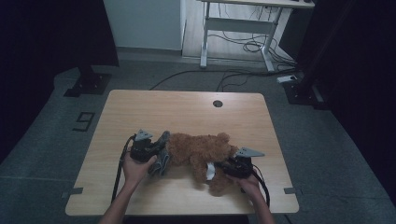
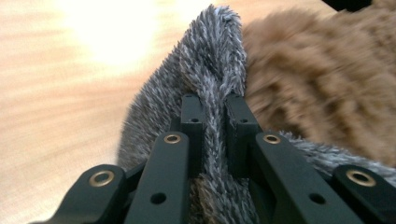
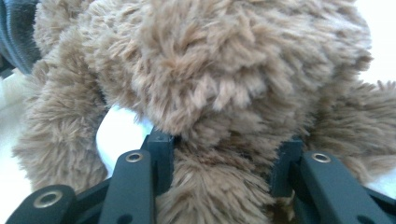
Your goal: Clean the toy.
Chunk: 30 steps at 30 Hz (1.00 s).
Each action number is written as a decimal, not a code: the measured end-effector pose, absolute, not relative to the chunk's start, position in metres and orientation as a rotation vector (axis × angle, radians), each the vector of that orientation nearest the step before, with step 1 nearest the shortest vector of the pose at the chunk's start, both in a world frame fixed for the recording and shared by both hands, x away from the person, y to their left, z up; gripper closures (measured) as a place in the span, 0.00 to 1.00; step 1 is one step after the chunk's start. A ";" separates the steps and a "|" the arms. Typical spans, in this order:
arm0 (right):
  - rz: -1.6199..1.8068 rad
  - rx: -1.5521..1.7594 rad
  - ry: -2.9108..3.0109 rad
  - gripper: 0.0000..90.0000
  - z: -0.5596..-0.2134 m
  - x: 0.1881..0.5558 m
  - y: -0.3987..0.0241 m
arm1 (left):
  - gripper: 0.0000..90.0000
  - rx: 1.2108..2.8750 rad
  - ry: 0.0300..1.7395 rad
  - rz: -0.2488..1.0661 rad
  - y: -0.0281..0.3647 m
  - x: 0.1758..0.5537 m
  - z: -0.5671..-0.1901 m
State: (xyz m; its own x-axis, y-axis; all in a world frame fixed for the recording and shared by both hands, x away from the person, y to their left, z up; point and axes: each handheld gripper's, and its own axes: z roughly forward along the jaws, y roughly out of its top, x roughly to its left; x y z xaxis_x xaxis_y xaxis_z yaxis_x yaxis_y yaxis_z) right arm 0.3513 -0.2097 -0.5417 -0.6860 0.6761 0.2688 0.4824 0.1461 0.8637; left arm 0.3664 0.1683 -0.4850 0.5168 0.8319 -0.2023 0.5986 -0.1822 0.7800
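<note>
1. Brown plush teddy bear [image 1: 200, 151]: shaggy, lying on its side across the wooden table, a white tag at its lower body.
2. Grey fuzzy cloth [image 1: 162, 158]: bunched, touching the bear's left end.

The teddy bear [image 1: 201, 151] lies on the table [image 1: 187, 112], toward the person's edge and about midway across. Against the bear's left end lies a furry cloth [image 1: 162, 158], touching it. Left of the bear, the left gripper [image 1: 156, 150] has that cloth pinched between its jaws. Right of the bear, the right gripper [image 1: 228, 165] has its jaws on either side of a part of the bear. Beyond the bear, near the far edge, a round hole [image 1: 217, 103] sits in the tabletop.
</note>
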 end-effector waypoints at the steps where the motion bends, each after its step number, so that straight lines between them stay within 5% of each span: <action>1: 1.564 1.148 2.246 0.62 -0.542 0.351 -0.210 | 0.89 1.884 1.188 0.318 0.170 0.367 -0.488; 15: 1.515 1.141 2.340 0.62 -0.544 0.348 -0.212 | 0.89 1.961 1.253 0.218 0.166 0.374 -0.519; 30: 1.370 0.929 2.233 0.66 -0.541 0.371 -0.192 | 0.89 1.815 1.260 0.175 0.177 0.398 -0.506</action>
State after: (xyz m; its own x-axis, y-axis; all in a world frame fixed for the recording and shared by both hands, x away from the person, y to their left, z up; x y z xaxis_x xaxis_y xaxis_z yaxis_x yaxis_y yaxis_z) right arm 0.3711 -0.1918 -0.5410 -0.7191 0.6941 0.0344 0.3453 0.3139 0.8844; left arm 0.3976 0.1775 -0.5058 0.4723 0.8088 -0.3505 0.6826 -0.0840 0.7259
